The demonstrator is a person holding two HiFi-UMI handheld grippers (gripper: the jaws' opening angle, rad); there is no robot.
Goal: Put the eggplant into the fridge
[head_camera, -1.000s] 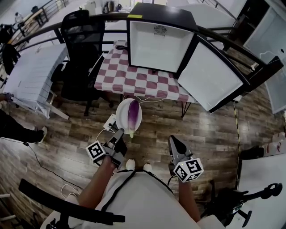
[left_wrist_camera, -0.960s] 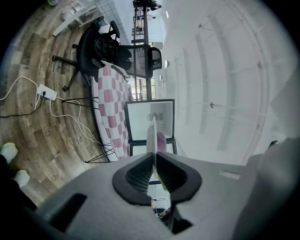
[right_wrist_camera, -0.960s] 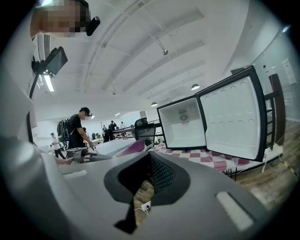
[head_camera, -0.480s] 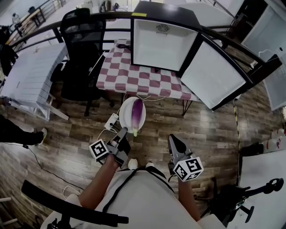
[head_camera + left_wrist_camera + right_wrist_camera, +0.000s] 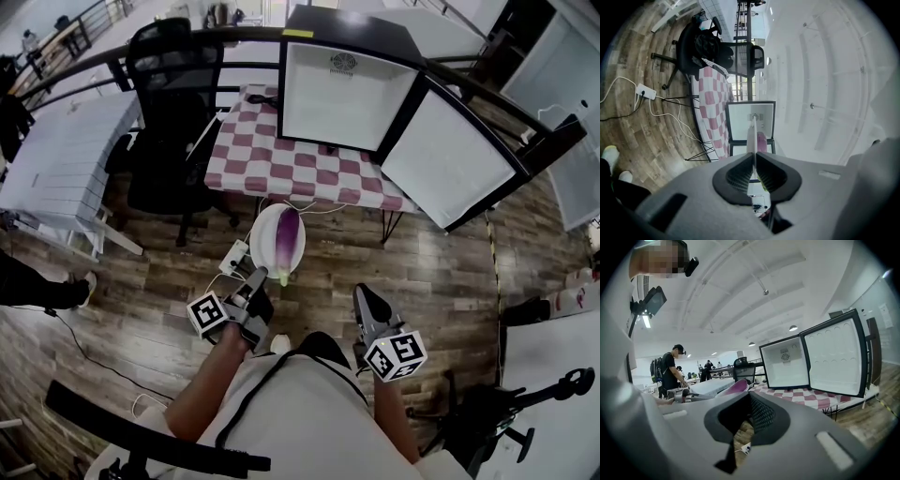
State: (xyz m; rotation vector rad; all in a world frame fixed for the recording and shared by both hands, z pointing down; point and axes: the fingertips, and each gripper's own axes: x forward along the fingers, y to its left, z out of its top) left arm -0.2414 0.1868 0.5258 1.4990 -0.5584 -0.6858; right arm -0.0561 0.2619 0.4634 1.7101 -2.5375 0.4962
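The left gripper (image 5: pixel 255 281) has its jaws closed tight on the near rim of a white plate (image 5: pixel 263 223); in the left gripper view the plate (image 5: pixel 753 133) shows edge-on as a thin white line pinched between the two dark pads; the eggplant (image 5: pixel 288 236) lies lengthwise on the plate, its green stem end toward the gripper and its purple body pointing away toward the fridge (image 5: pixel 345 96); in the left gripper view a strip of the eggplant (image 5: pixel 762 141) shows just right of the plate's edge. The right gripper (image 5: pixel 365 298) is held to the right of the left one, its jaws slightly apart with nothing between them; the wooden floor (image 5: pixel 441 272) shows through the gap in the right gripper view. Plate and eggplant hang over the floor, just near of the checkered table (image 5: pixel 281 161); a white power strip (image 5: pixel 234 253) lies on the floor under the plate's left edge; the small fridge stands on the far side of the table, its white inside bare, its door (image 5: pixel 457 161) swung open to the right; a black office chair (image 5: pixel 173 112) stands left of the table.
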